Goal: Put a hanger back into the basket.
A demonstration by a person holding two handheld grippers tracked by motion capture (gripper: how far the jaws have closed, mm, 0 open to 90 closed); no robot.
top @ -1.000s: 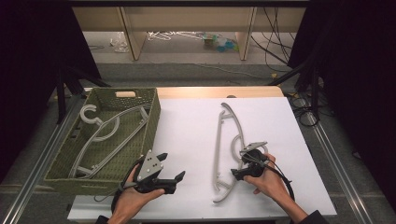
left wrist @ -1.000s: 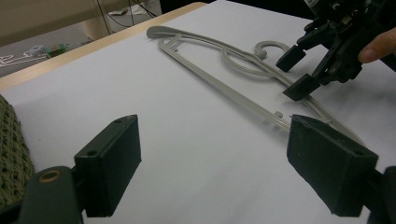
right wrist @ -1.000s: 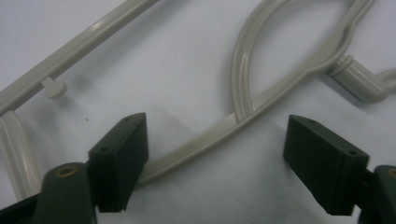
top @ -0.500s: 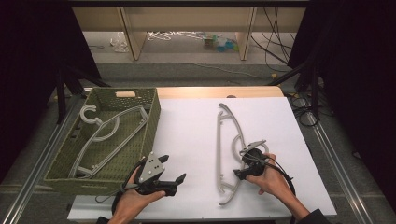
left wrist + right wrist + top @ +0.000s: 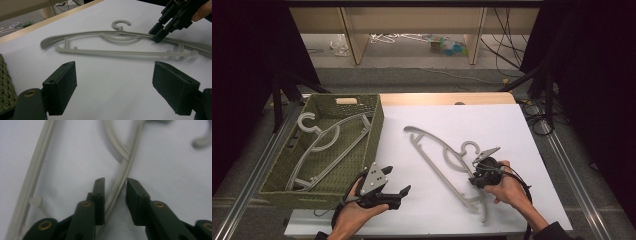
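Black left gripper, held low at the near table edge, had its jaws spread wide over bare white surface. Right gripper sat with narrowed jaws straddling one arm of a grey hanger lying flat mid-table; whether the pads actually pressed it was unclear, the close view being blurred. Farther left, a green woven basket held a second hanger, its lower end hidden by the near wall.

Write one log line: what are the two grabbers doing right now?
left gripper: open, idle above table | right gripper: jaws around hanger arm | basket: holds another hanger
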